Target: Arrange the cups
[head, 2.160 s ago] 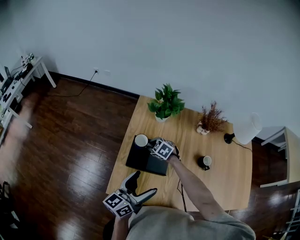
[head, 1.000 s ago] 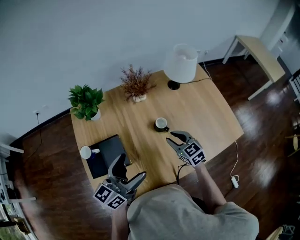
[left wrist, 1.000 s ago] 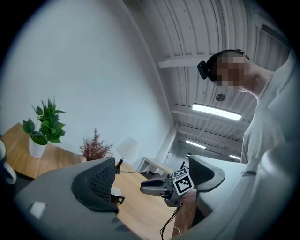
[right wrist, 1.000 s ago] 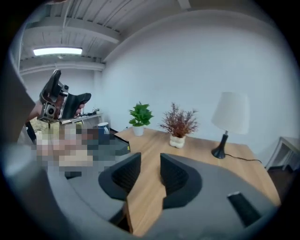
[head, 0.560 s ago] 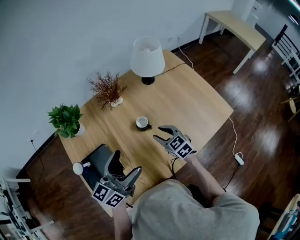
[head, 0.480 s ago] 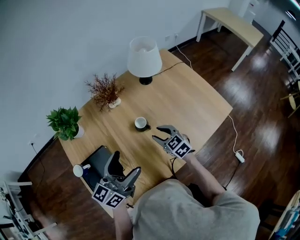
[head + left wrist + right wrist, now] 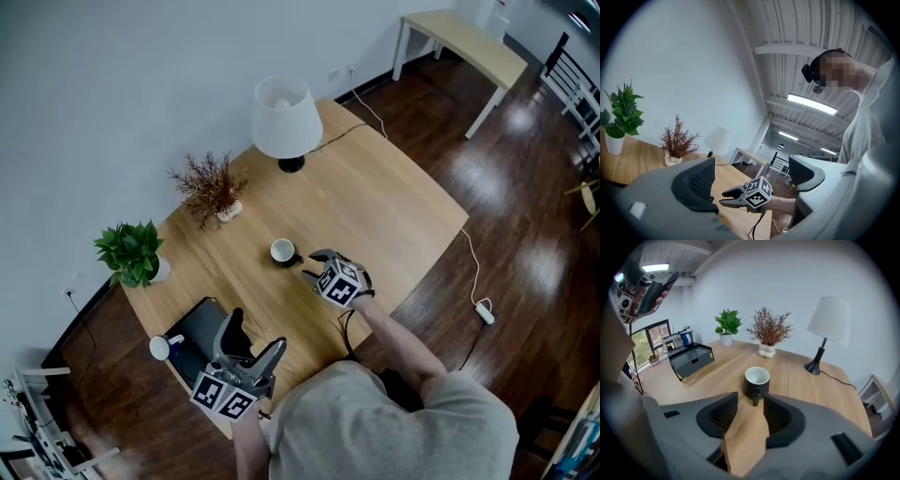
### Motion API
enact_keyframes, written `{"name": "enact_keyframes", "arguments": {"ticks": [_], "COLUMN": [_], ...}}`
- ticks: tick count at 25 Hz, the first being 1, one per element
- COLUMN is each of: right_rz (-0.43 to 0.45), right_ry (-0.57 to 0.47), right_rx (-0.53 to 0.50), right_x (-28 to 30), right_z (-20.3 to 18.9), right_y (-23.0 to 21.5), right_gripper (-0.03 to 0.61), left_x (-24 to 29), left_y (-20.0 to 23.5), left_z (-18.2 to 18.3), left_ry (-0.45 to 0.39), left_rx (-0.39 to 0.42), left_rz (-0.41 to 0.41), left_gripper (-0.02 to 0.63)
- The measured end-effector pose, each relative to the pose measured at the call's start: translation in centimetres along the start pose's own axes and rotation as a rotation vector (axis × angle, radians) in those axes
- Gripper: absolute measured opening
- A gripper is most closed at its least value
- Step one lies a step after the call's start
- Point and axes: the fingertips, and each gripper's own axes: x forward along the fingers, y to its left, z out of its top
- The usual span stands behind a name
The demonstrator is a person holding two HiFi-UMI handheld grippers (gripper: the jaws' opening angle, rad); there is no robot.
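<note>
A black cup (image 7: 283,252) with a white inside stands upright near the middle of the wooden table (image 7: 375,202). In the right gripper view the black cup (image 7: 756,379) sits just beyond my right gripper (image 7: 751,416), its handle pointing into the gap between the tips. That right gripper (image 7: 317,266) is open and holds nothing. A second cup (image 7: 161,348), blue with a white inside, stands at the left end of the black box (image 7: 202,326). My left gripper (image 7: 251,339) hangs open above the table's near edge, tilted upward, with empty air between its fingers (image 7: 696,180).
A white lamp (image 7: 281,117), a dried plant (image 7: 211,187) and a green potted plant (image 7: 131,253) line the far side of the table. A cable (image 7: 469,272) runs off the right edge to the dark wood floor. A second table (image 7: 469,42) stands at the back right.
My right gripper has moved left and forward, up to the black cup's handle. The left gripper has stayed open by the black box. The head view has shifted slightly.
</note>
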Motion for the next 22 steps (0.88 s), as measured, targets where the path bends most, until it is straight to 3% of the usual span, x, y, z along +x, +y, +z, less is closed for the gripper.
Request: {"name": "enact_keyframes", "arguments": {"ticks": [11,13,22], "right_rz": [0.051,0.069,0.098], "right_ry": [0.194,0.224,0.252], "right_rx": [-0.053,-0.052,-0.016], "right_x": [7.0,7.6,7.3], "right_z": [-0.9,-1.2,-2.0], "right_y": [-1.1,-1.0,-1.2], "right_gripper": [0.178,0.133,0.086], "left_x": [-0.8,-1.2,-2.9], "left_y": [0.0,0.1,0.6], "left_z": [-0.7,-0.5,-0.2], "left_ry": [0.006,-0.001,-0.041], "left_rx": [0.0,0.0,-0.004], "left_rz": [0.025,0.032,0.06], "left_gripper": [0.477,0.477,0.477]}}
